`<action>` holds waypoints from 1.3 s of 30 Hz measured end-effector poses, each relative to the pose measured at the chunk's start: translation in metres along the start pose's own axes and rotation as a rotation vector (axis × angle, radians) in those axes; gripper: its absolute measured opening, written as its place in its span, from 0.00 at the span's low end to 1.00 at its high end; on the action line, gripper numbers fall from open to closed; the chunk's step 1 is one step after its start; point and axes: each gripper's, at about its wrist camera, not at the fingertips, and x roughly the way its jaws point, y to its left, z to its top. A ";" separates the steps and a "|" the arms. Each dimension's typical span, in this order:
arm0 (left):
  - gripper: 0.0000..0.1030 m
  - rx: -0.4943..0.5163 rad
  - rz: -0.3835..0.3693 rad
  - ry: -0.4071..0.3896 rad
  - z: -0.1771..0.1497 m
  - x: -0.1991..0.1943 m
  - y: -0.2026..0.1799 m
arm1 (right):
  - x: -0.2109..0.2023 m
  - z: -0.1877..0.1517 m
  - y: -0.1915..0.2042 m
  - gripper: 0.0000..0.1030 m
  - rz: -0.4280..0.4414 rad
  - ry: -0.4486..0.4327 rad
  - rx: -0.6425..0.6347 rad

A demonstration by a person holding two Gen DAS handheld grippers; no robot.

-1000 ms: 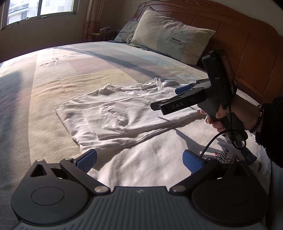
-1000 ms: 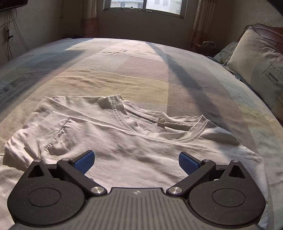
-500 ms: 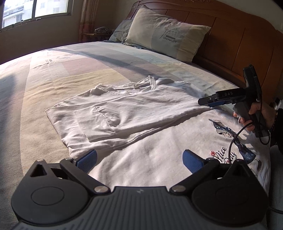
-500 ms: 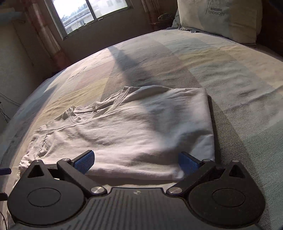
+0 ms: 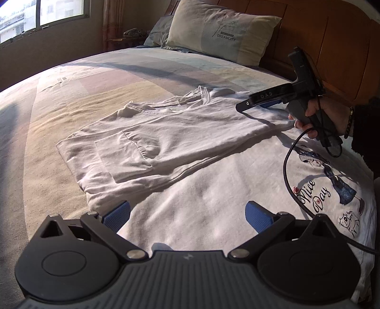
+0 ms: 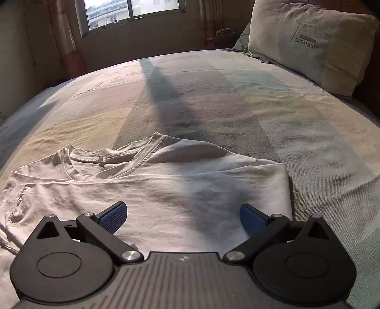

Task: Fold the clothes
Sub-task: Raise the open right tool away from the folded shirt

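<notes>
A white T-shirt [image 5: 180, 152] lay flat on the bed [image 5: 71, 95], its collar [image 5: 180, 104] toward the far side and its printed hem end, reading "Nice Day" [image 5: 313, 197], near the bed's edge by the wooden headboard [image 5: 332, 47]. One side of the shirt had been folded over the body, so that a sleeve [image 5: 125, 156] lay on top of the chest, its fold edge running straight across the cloth.

The left tongs [image 5: 187, 215] hovered over the lower part of the shirt, jaws wide apart and holding nothing, the blue pads [image 5: 117, 215] clear of the cloth as far as could be seen. The right tongs [image 6: 182, 217] stood likewise wide and empty, above the shoulder side of the shirt [image 6: 166, 190] nearest the pillow [image 6: 308, 42]. In the left wrist view the right tongs [image 5: 256, 102] showed from the side over that shoulder, gripped by a hand [image 5: 325, 116] in a dark sleeve [image 5: 365, 133], with a black cable [image 5: 288, 166] looping down across the print.

A band of shadow crossed the striped bedspread [image 6: 237, 107] toward the window [image 6: 133, 12].
</notes>
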 end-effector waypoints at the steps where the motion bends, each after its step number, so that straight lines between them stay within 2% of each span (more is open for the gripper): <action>1: 0.99 -0.001 0.001 0.006 0.000 0.002 0.001 | 0.005 0.003 0.001 1.00 -0.001 0.005 -0.004; 10: 0.99 0.015 -0.002 0.019 -0.001 0.006 -0.004 | 0.053 0.034 0.010 1.00 -0.005 0.048 -0.038; 14: 0.99 0.022 -0.003 0.024 -0.003 0.007 -0.005 | 0.061 0.050 0.018 1.00 0.194 0.069 0.052; 17: 0.99 0.024 -0.006 0.034 -0.003 0.011 -0.004 | 0.089 0.059 0.022 1.00 0.230 0.103 0.098; 19: 0.99 0.025 -0.018 0.031 -0.003 0.013 -0.003 | 0.114 0.061 0.021 1.00 0.173 0.138 0.104; 23: 0.99 0.032 -0.032 0.033 -0.003 0.017 -0.004 | 0.133 0.070 0.023 1.00 0.132 0.056 0.072; 25: 0.99 0.039 -0.021 0.045 -0.004 0.019 -0.006 | 0.137 0.079 0.026 1.00 0.129 0.075 0.047; 26: 0.99 0.042 -0.015 0.048 -0.005 0.019 -0.006 | 0.136 0.082 0.026 1.00 0.122 0.093 0.043; 30: 0.99 0.039 -0.030 0.036 -0.005 0.015 -0.006 | 0.101 0.081 0.024 1.00 0.187 0.054 0.073; 33: 0.99 0.041 -0.032 0.034 -0.007 0.014 -0.006 | 0.090 0.070 0.023 1.00 0.227 0.104 0.099; 39: 0.99 0.039 -0.018 0.047 -0.009 0.015 -0.003 | 0.113 0.056 0.031 1.00 0.164 0.112 0.068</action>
